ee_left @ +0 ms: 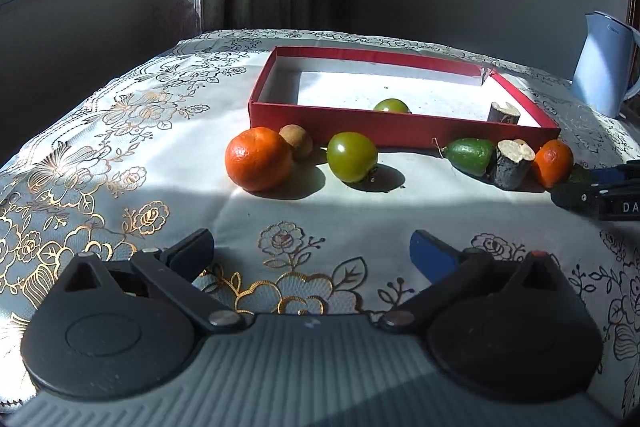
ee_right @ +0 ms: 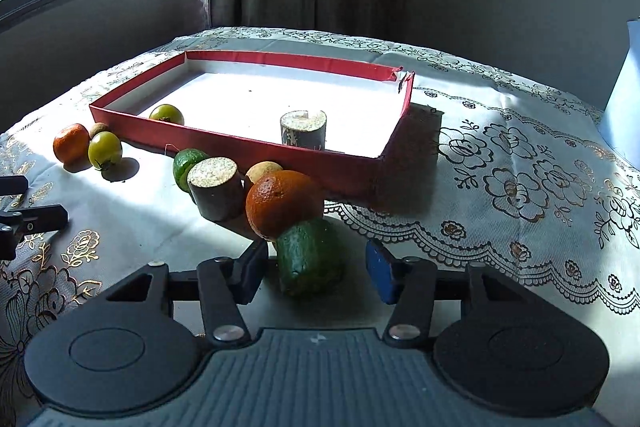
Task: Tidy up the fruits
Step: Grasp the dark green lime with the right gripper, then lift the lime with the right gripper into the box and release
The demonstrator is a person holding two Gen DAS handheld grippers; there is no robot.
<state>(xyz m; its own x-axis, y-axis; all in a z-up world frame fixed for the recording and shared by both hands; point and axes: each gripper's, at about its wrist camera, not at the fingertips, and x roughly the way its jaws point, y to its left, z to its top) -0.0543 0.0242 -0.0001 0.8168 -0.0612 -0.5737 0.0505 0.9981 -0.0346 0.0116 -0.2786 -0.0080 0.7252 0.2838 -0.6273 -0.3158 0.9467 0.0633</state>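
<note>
Right wrist view first: the right tongs (ee_right: 316, 269) are spread wide and released, with a dark green oblong fruit (ee_right: 310, 259) lying between the two fingers, neither pad touching it. A large orange citrus (ee_right: 280, 203) presses against that fruit's far end, and a bark-covered cut stem chunk (ee_right: 216, 193) sits just left of the citrus. Behind them runs the near wall of the shallow red cardboard box (ee_right: 240, 143), which holds a round green tomato-like fruit (ee_right: 167, 114) and another stem chunk (ee_right: 303, 129) on its white floor. Right of the box, the floral lace-covered worktop (ee_right: 520, 167) lies bare.

Left wrist view: the left tongs (ee_left: 312, 255) hang released over bare cloth, well short of the fruit row. An orange mandarin (ee_left: 258, 159), a small brown fruit (ee_left: 297, 141) and a green tomato-like fruit (ee_left: 352, 157) sit along the box's front edge, with a clear gap to the right-hand cluster. A pale blue kettle (ee_left: 604, 63) stands at the far right edge.
</note>
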